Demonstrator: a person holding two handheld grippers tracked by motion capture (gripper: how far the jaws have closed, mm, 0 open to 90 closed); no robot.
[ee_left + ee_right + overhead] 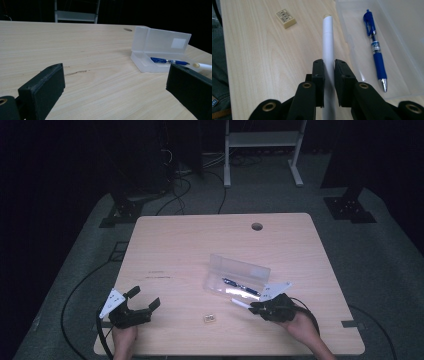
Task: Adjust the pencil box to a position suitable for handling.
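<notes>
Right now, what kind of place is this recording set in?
Probably a lab or recording studio: a bare wooden table on grey carpet, dark surroundings, cables trailing over the floor, and black stand bases beside the table.

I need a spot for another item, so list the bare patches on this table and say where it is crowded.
Bare: the far half of the wooden table, from the open clear pencil case back to the cable hole, and the left middle ahead of the left gripper. Crowded: front right, where the right gripper holds a white pen beside the case, eraser nearby.
</notes>
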